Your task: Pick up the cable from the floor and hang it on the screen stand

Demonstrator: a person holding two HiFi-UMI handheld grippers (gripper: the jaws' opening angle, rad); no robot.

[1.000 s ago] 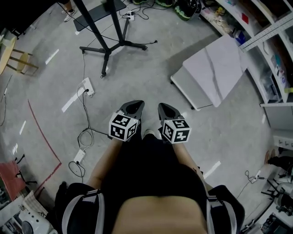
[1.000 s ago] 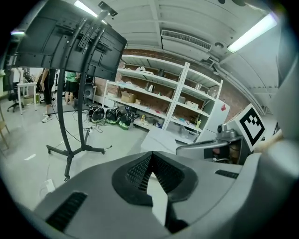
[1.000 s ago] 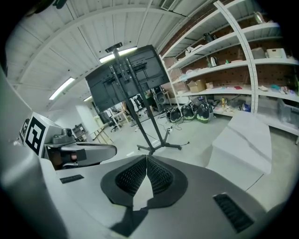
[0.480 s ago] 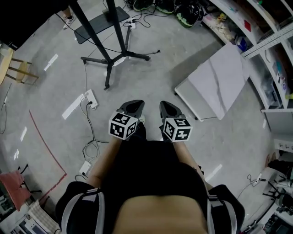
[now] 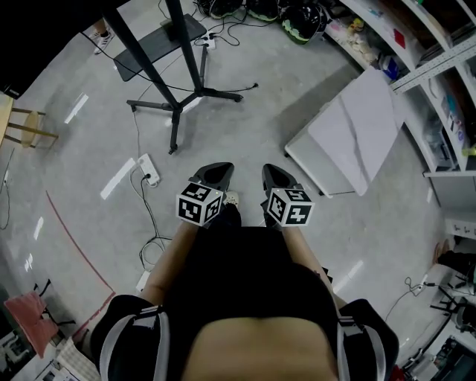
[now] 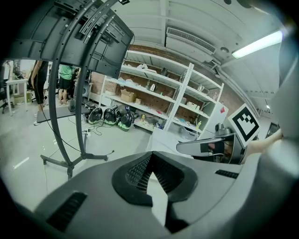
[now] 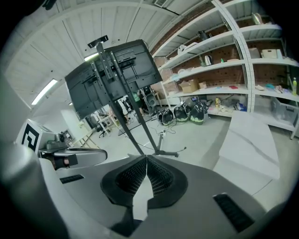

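A thin black cable (image 5: 146, 216) trails over the grey floor from a white power strip (image 5: 149, 170) to a loose coil (image 5: 153, 245), left of my grippers. The black screen stand (image 5: 178, 104) rises ahead on splayed legs. Its screen (image 6: 79, 37) shows from behind in the left gripper view, and the screen (image 7: 117, 74) and stand (image 7: 140, 135) appear again in the right gripper view. My left gripper (image 5: 214, 173) and right gripper (image 5: 274, 175) hang side by side at waist height, both shut and empty. The jaws meet edge to edge at the left gripper (image 6: 149, 158) and the right gripper (image 7: 146, 159).
A white slab (image 5: 357, 126) lies tilted on the floor at the right, beside shelving (image 5: 439, 89). Helmets (image 5: 301, 15) and more cables lie beyond the stand. A wooden stool (image 5: 26, 126) stands at the left, and a red line (image 5: 71, 238) crosses the floor. People (image 6: 60, 84) stand far off.
The stand, power strip and cable have slid lower in the head view as the person stepped forward. Both grippers stay shut and in the same place before the body.
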